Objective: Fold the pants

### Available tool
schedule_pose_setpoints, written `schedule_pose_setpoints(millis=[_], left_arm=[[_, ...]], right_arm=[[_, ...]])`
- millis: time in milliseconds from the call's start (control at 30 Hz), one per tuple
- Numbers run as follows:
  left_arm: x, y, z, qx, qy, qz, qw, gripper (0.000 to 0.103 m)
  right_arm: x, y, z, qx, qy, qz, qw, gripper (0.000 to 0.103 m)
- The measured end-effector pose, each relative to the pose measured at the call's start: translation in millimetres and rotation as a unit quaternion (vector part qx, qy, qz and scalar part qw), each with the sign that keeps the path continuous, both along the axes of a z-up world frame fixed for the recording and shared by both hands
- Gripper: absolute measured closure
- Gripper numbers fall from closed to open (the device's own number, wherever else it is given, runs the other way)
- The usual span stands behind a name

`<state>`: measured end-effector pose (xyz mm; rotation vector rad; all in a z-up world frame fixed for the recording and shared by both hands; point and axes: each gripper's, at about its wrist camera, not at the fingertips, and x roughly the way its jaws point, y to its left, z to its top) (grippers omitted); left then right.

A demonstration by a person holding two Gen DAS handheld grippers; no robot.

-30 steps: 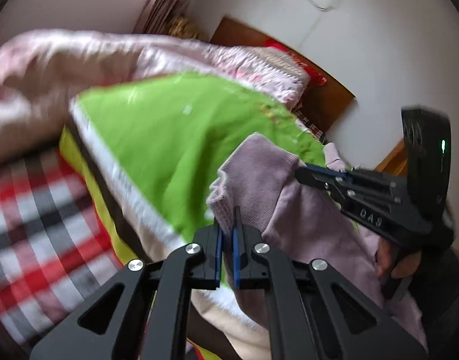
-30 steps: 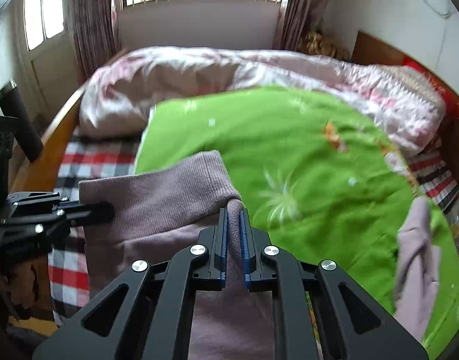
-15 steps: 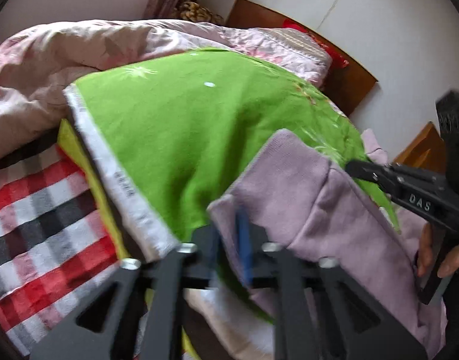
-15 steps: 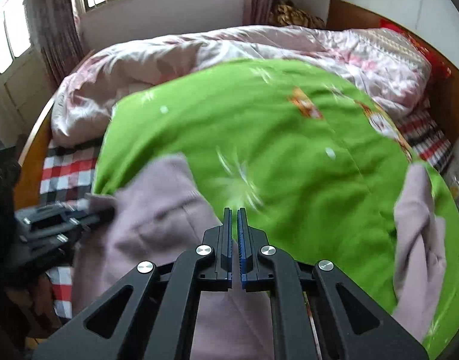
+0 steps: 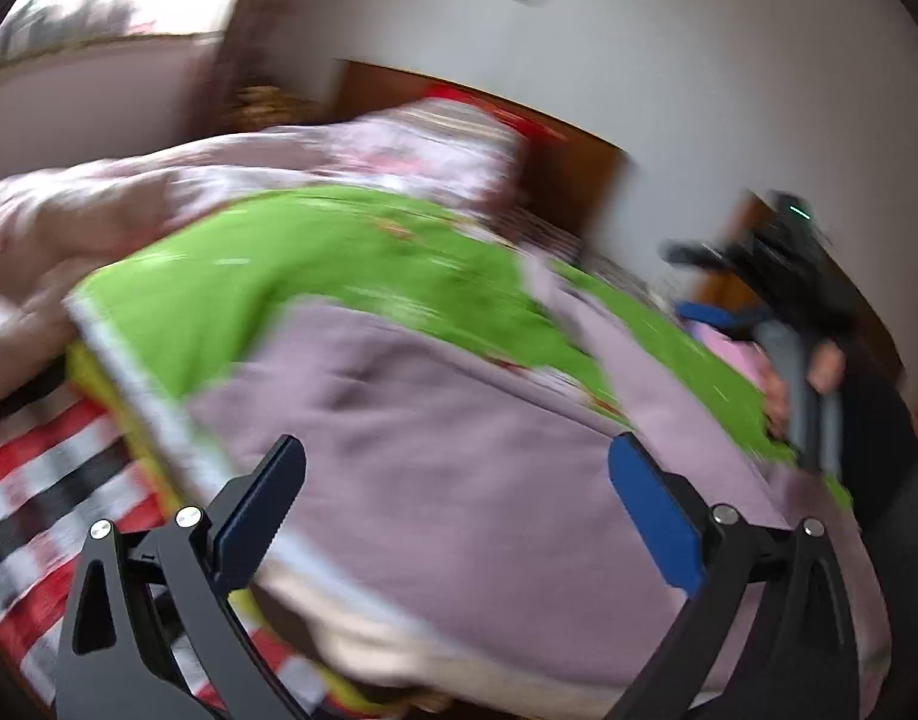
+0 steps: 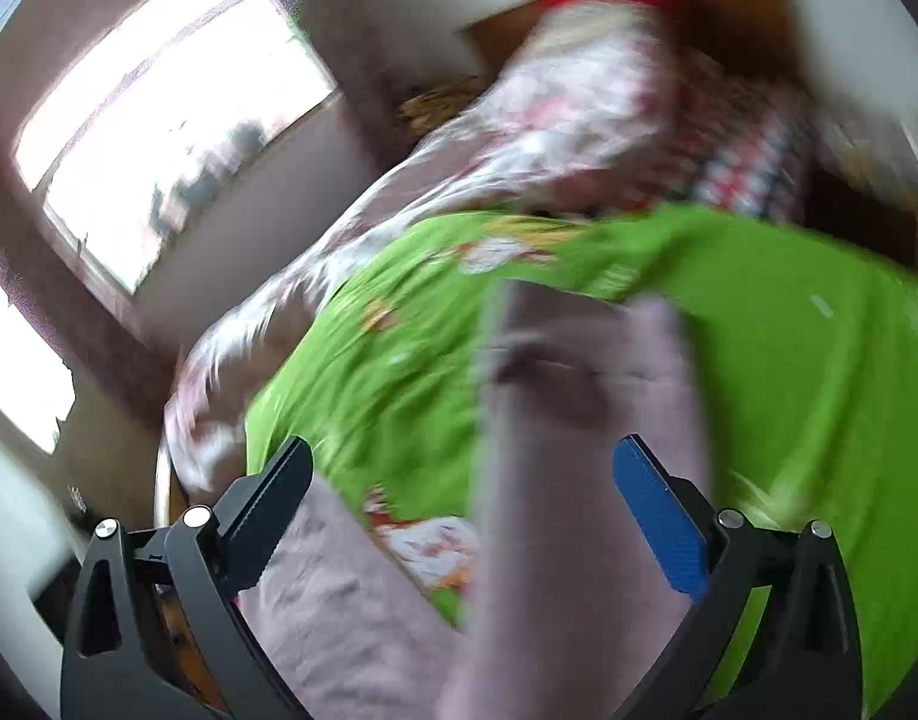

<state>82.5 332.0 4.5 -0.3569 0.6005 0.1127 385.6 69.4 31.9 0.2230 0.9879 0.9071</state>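
Left wrist view: pants [image 5: 459, 438] spread flat on the green blanket [image 5: 315, 252] on the bed, left tool [image 5: 456, 498] and right tool [image 6: 462, 504] both just opened wide with nothing gripped, so laid out only, no fold made yet.

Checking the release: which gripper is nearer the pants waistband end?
Left. The left gripper, open, hangs right over the pants there; the right gripper, open, is off by the legs, near the green blanket.

Open room over the green blanket [image 5: 315, 264]
Pink quilt [image 5: 129, 204] heaped beyond it; lilac pants [image 5: 459, 450] cover its near edge.
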Motion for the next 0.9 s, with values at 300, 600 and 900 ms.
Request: schedule_pose_setpoints(millis=[300,600,900], left_arm=[[36.5,-66.4,-33.2,0.015,0.065,-0.054,0.9963,0.002],[21.0,-27.0,-15.7,-0.022,0.049,0.003,0.9986,0.002],[-29.8,58.1,-42.1,-0.174,0.027,0.140,0.9743,0.002]], right_arm=[[16.6,-22.8,-67.5,-0.066,0.092,0.001,0.994,0.030],[-49.5,9.2,-8.5,-0.054,-0.039,0.058,0.996,0.086],[-207.2,107.9,11.4,-0.093,-0.116,0.258,0.955,0.083]])
